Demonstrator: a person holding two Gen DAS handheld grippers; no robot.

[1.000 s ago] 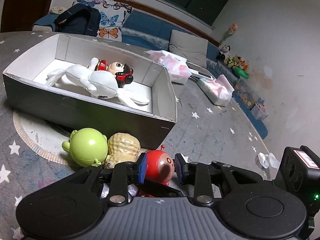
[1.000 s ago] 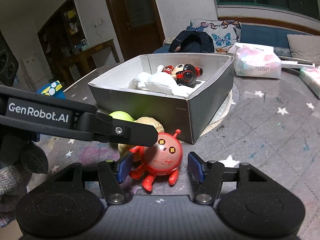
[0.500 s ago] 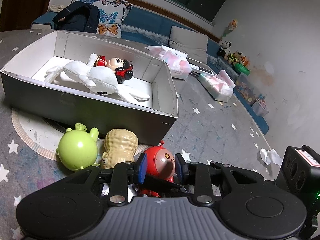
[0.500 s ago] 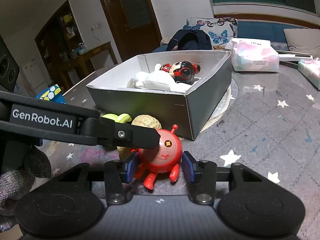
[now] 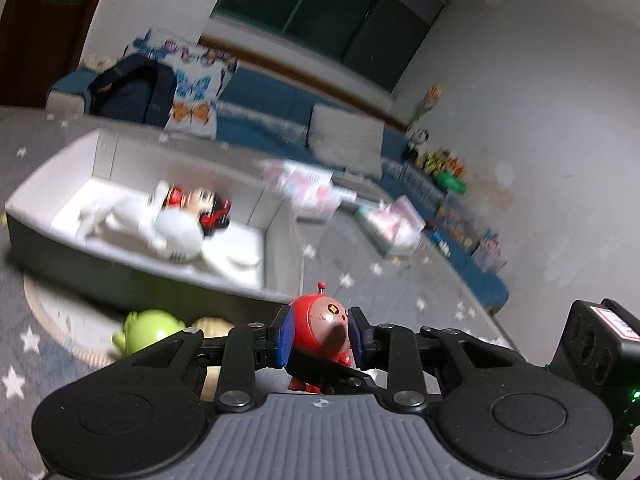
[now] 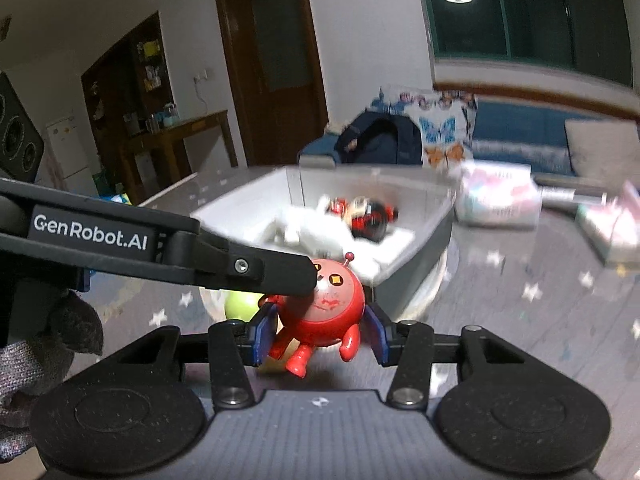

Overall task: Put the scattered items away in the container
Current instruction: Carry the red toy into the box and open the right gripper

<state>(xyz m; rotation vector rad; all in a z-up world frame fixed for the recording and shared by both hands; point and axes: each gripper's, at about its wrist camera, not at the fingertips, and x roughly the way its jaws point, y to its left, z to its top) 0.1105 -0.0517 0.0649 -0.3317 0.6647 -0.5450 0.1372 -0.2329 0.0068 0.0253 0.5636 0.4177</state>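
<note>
Clearly the red round toy [image 6: 326, 308] is held by both tools at once: the left gripper [image 5: 319, 334] has its blue pads against the two sides of the ball-shaped body, and the right gripper [image 6: 320, 334] presses it from its own two sides as well, with the little legs hanging free below. The toy is up in the air, just before the near corner of the grey box [image 6: 416, 276], which has a white plush [image 5: 160, 228] and a small doll [image 5: 200, 204] inside. I judge it as hard, smooth plastic, light and stiff, so it can slip on the round surface. The widest part of the body is the good place to hold; the thin antenna [image 6: 349, 258] and legs look easy to break. A green toy [image 5: 150, 330] and a peanut-shaped toy [image 5: 212, 326] lie on the table beside the box.
</note>
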